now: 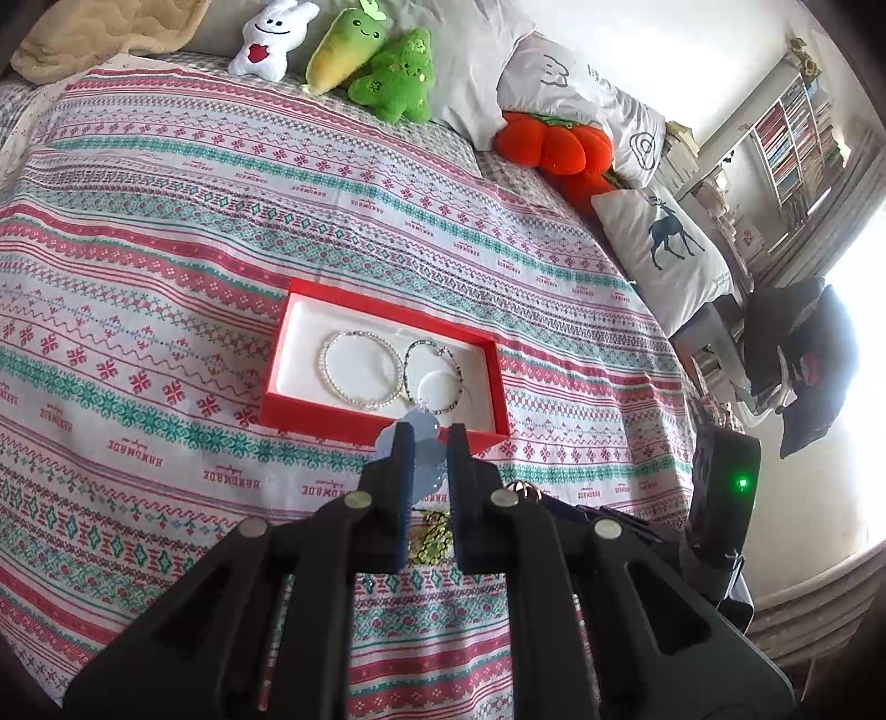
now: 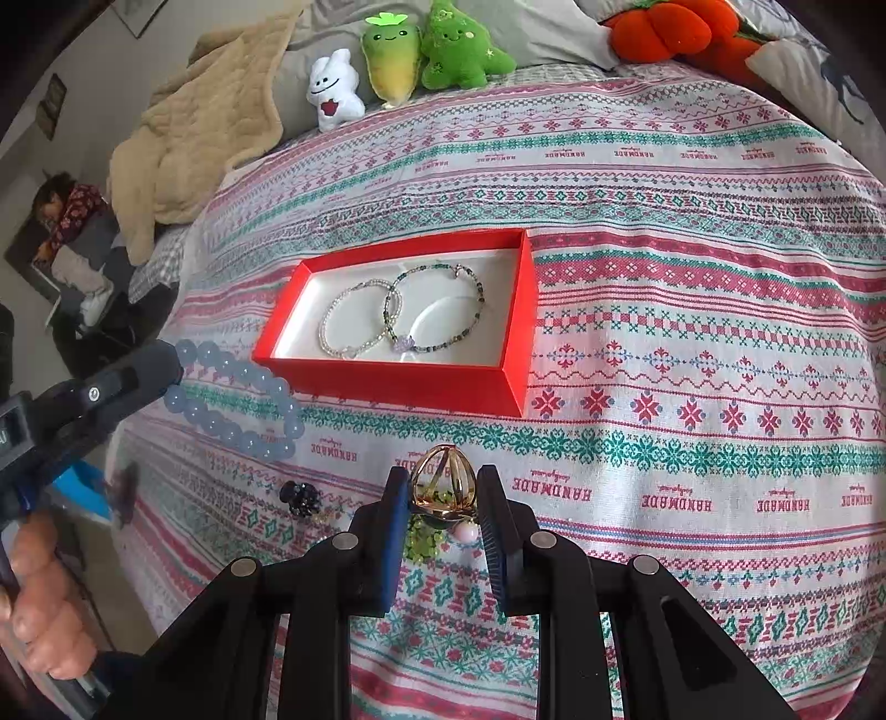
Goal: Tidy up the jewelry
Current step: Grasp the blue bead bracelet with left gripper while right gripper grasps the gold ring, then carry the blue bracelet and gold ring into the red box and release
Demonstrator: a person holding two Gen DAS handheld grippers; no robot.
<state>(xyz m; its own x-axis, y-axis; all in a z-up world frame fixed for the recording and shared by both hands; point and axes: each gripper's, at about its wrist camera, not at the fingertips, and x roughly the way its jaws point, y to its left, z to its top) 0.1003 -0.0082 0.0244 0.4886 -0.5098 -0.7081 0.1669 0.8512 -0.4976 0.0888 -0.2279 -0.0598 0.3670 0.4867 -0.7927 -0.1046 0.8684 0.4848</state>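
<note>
A red box (image 1: 382, 423) (image 2: 410, 382) with a white lining sits on the patterned bedspread. In it lie a white pearl bracelet (image 1: 362, 368) (image 2: 354, 324) and a dark green bead bracelet (image 1: 434, 376) (image 2: 434, 304). My left gripper (image 1: 430, 437) is shut on a pale blue bead bracelet (image 1: 412, 448) (image 2: 238, 399) and holds it above the bed, just short of the box's near wall. My right gripper (image 2: 440, 479) is shut on a gold ring (image 2: 443, 482) low over the bed. Under it lie a green sequin piece (image 2: 423, 540), a pink bead (image 2: 464, 533) and a black flower piece (image 2: 300, 497).
Plush toys, white (image 1: 271, 39), yellow-green (image 1: 343, 47), green (image 1: 398, 75) and orange (image 1: 554, 147), line the bed's far edge with pillows (image 1: 659, 249). A beige blanket (image 2: 188, 127) lies at the far left corner. The bed edge drops off to the right in the left wrist view.
</note>
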